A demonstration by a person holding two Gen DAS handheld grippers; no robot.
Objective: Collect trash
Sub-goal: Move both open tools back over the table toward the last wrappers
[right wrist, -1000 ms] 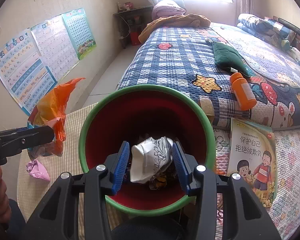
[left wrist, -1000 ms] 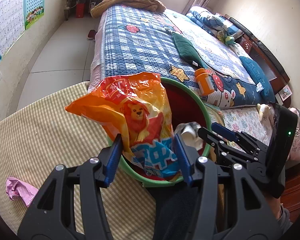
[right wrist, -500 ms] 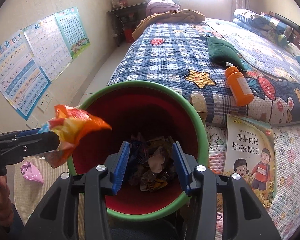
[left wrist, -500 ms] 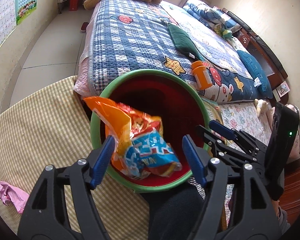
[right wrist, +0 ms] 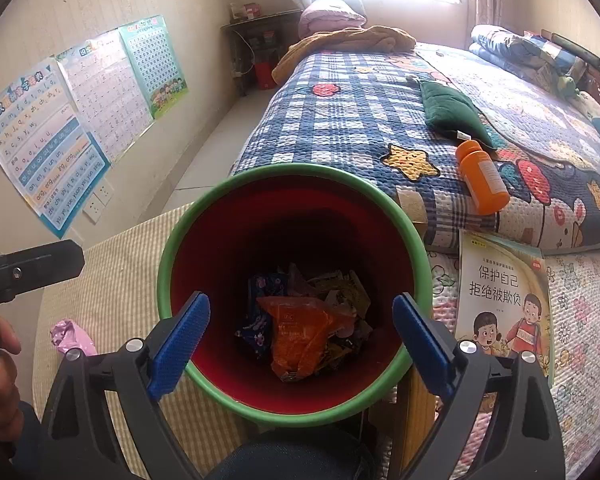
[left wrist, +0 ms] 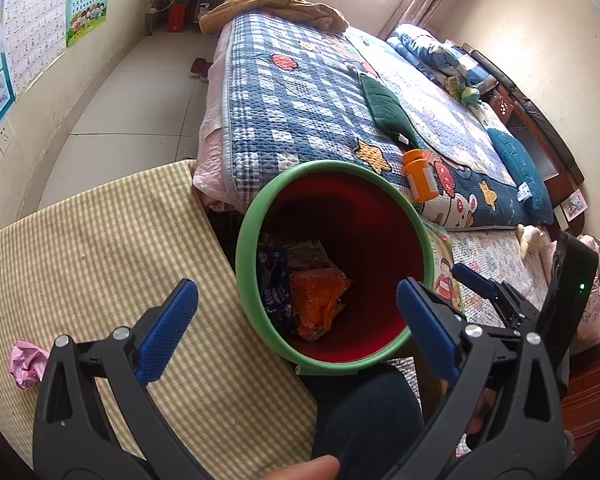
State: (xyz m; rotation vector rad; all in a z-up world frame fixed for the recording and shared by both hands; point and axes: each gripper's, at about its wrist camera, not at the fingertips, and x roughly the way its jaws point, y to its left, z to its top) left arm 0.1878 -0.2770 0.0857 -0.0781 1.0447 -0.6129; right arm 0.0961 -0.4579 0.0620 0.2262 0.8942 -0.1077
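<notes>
Both sets of fingers have just been opening and now stand spread wide with nothing between them: our left gripper (left wrist: pixel 296 324) and our right gripper (right wrist: pixel 300 336) each hang over the mouth of the bin (right wrist: pixel 414 240), a red pail with a green rim that sits just off the counter's right edge, against the bed (right wrist: pixel 340 128).

We see the orange snack bag (right wrist: pixel 300 332) lying loose at the bottom of the bin, on top of a dark blue wrapper (right wrist: pixel 256 328) and other crumpled packets.

On the checked counter (left wrist: pixel 100 248), a crumpled pink wrapper (left wrist: pixel 26 364) lies near the left edge, well apart from the bin.

On the bed's near edge, an orange bottle (right wrist: pixel 482 178) lies on its side beside a dark green cushion (right wrist: pixel 452 114). A picture book (right wrist: pixel 504 300) rests just right of the bin. Our knee (left wrist: pixel 364 412) sits below the bin, between the grippers.
</notes>
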